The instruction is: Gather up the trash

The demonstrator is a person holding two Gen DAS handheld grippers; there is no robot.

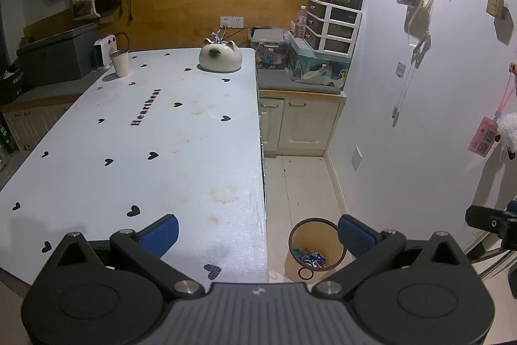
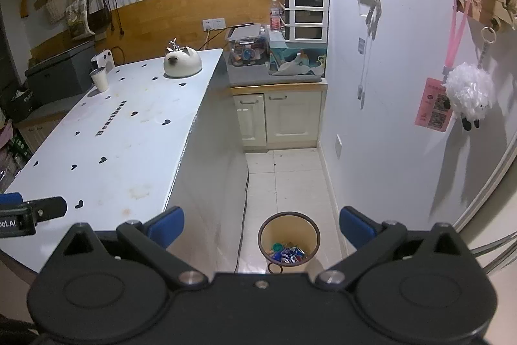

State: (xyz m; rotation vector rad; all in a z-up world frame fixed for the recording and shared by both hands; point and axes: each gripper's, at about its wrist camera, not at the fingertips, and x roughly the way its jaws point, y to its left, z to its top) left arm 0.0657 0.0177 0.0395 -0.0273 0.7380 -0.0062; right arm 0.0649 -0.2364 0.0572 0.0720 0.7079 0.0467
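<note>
A round beige trash bin (image 1: 315, 248) (image 2: 288, 236) stands on the tiled floor to the right of the table, with colourful wrappers (image 2: 287, 253) (image 1: 310, 257) at its bottom. My left gripper (image 1: 258, 231) hovers open over the table's near right corner, nothing between its blue pads. Directly above the bin, my right gripper (image 2: 261, 225) is open and holds nothing. In the right wrist view the left gripper's tip (image 2: 32, 212) shows at the left edge.
The white table (image 1: 145, 134) with black hearts carries a paper cup (image 1: 120, 63), a cat-shaped ceramic dish (image 1: 220, 55) and a small white appliance (image 1: 104, 49). A cabinet (image 2: 279, 115) with storage boxes stands at the back. The wall on the right has hanging items.
</note>
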